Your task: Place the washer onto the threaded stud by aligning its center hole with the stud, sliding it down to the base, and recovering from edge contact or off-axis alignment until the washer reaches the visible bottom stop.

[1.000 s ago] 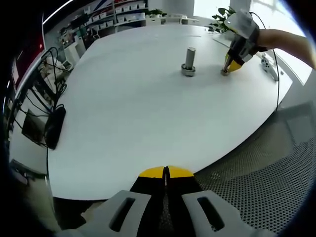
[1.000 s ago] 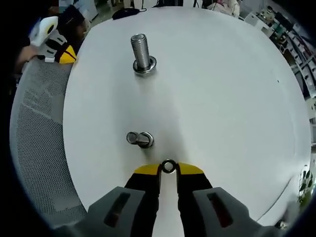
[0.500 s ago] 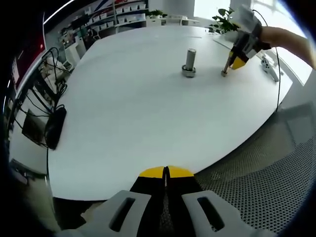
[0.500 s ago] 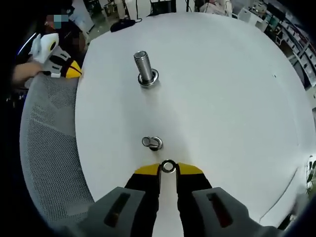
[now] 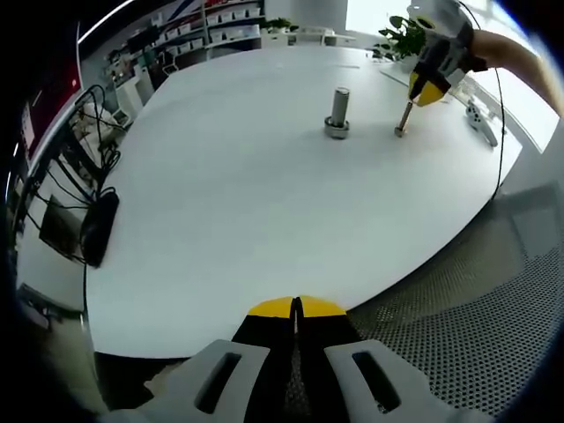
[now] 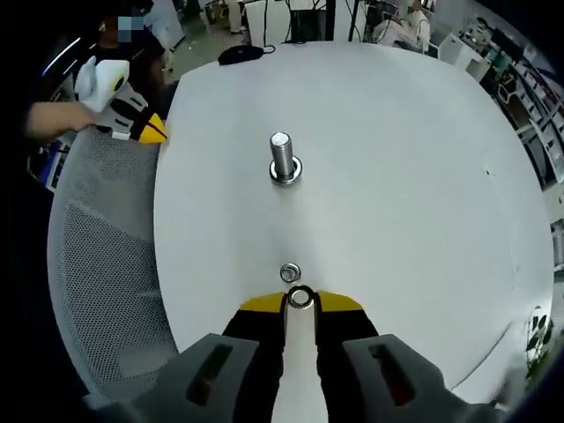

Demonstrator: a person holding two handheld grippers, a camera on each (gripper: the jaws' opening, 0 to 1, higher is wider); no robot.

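A threaded steel stud (image 6: 283, 159) stands upright on its round base on the white table (image 6: 397, 176). My right gripper (image 6: 300, 299) is shut on a small steel washer (image 6: 300, 297), pinched edge-on between the yellow fingertips, high above the table and short of the stud. In the left gripper view the stud (image 5: 337, 110) stands far off, and the right gripper (image 5: 430, 86) hangs to its right in a person's hand. My left gripper (image 5: 296, 305) is shut with nothing in it, off the table's near edge; in the right gripper view the left gripper (image 6: 152, 130) sits at the upper left.
A second small metal ring (image 6: 289, 272) lies on the table below the held washer, the same ring (image 5: 401, 130) right of the stud. A grey mesh chair (image 6: 106, 264) stands by the table edge. Black cables (image 5: 84, 203) hang off the left side.
My right gripper has risen from the table with the washer in it, so the stud and the loose ring look smaller. The left gripper has stayed still.
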